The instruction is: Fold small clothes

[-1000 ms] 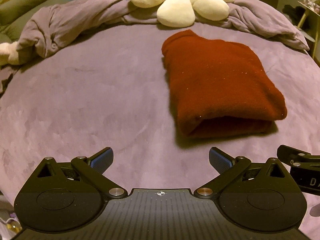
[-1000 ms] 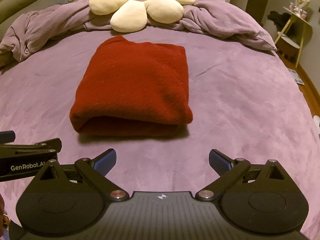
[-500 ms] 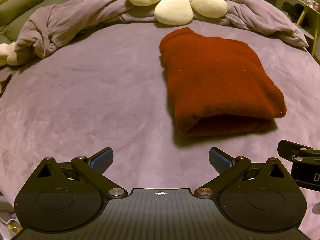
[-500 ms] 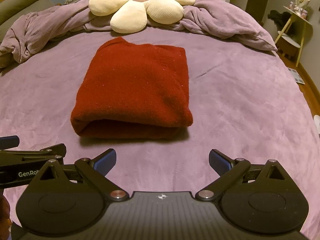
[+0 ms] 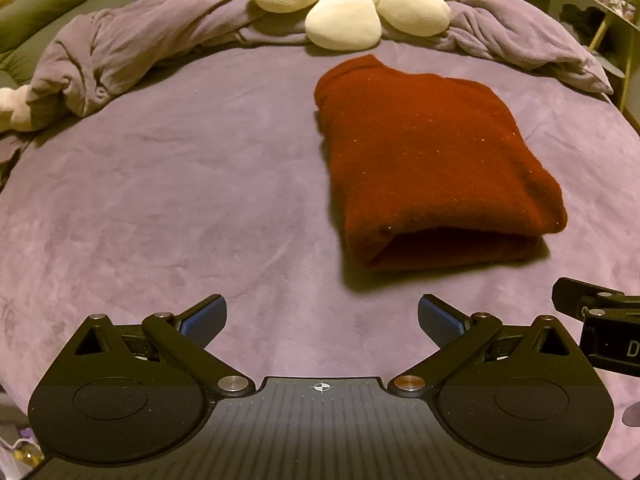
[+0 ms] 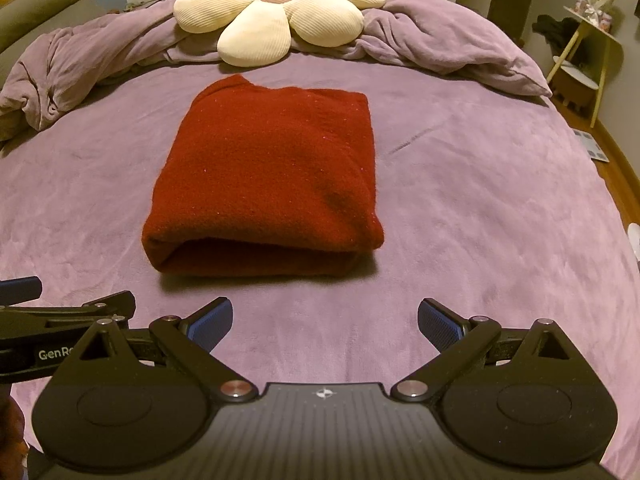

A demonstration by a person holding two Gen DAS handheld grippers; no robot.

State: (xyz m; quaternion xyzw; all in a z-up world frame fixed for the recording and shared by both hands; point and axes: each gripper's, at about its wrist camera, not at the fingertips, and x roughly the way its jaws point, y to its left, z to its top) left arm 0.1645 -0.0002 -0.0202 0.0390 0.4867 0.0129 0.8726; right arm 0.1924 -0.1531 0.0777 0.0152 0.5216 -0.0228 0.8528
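Sweater sits folded mid-bed, near flower pillow. Left tongs and right tongs both spread wide, empty, now backed slightly further off; fold looks done.

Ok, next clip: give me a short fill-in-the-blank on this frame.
1. The folded garment is dark ____.
2. Both the left gripper and the right gripper are ____ and hold nothing.
3. The flower-shaped cushion lies ____ the garment, on the rumpled blanket.

Answers: red; open; beyond
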